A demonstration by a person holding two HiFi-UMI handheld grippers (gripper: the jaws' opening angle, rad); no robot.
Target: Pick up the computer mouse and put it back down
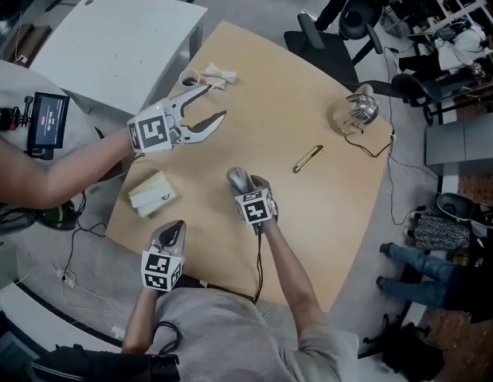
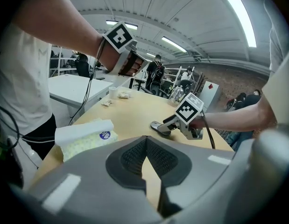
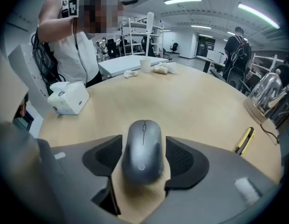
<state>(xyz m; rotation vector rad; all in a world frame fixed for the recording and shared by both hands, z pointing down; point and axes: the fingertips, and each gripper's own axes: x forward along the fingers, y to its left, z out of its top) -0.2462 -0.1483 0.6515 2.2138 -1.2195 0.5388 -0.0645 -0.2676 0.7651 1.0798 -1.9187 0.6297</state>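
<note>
In the head view, a tissue pack point(image 1: 153, 193) and a yellow cutter point(image 1: 308, 158) lie on the wooden table point(image 1: 310, 94), and another person's gripper point(image 1: 200, 116) hangs open, all well clear of the mouse point(image 1: 237, 179) at the tips of the right gripper point(image 1: 241, 185). In the left gripper view, the left gripper point(image 2: 145, 141) has its jaws together on nothing, with the tissue pack near on its left. In the right gripper view, the right gripper stands wide with the mouse flat on the table between its pads, not clamped.

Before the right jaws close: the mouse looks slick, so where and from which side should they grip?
Likely grip the computer mouse across its long flanks midway, from above its rear, as the right gripper straddles it; the top is domed.
</note>
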